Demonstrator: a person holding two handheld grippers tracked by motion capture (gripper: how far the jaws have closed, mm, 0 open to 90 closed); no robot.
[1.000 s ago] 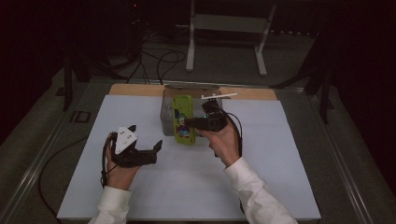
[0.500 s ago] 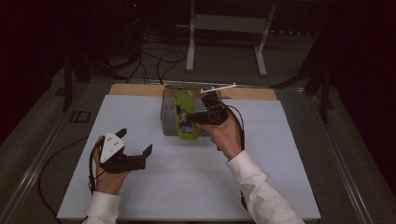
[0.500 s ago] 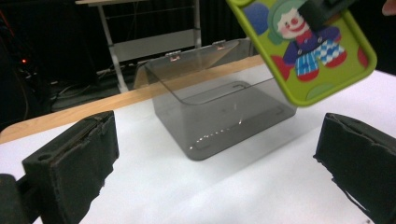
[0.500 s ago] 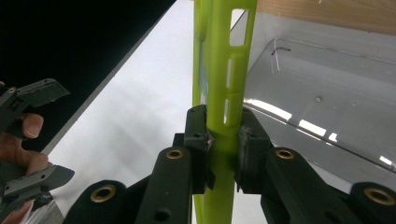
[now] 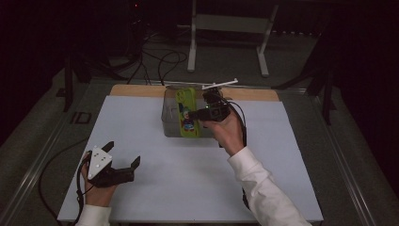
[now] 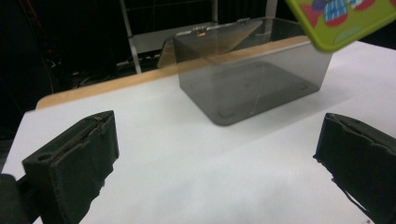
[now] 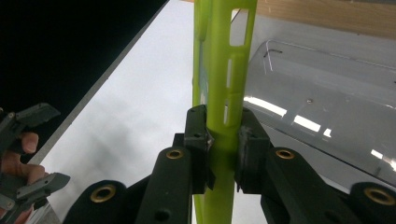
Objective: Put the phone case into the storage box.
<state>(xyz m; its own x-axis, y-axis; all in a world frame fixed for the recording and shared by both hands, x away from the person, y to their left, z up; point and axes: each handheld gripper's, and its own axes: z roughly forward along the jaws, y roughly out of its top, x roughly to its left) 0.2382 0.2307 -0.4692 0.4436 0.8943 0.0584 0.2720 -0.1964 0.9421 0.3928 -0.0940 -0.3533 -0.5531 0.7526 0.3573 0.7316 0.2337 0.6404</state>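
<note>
Two grippers: right gripper (image 7: 223, 140) clamped on green case (image 5: 186, 109), held above clear box (image 5: 170, 123) at table's (image 5: 188, 188) far middle; left gripper (image 5: 123, 164) wide open, empty, near left.

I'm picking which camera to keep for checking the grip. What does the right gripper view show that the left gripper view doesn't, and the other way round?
Right gripper view alone: the right gripper clamped on the green case's slotted edge, held upright, with the left gripper far off. Left gripper view alone: the left gripper's own jaws standing wide apart over bare white table, and the case's picture face at the top corner. Both share the clear box, the case and the table.
</note>
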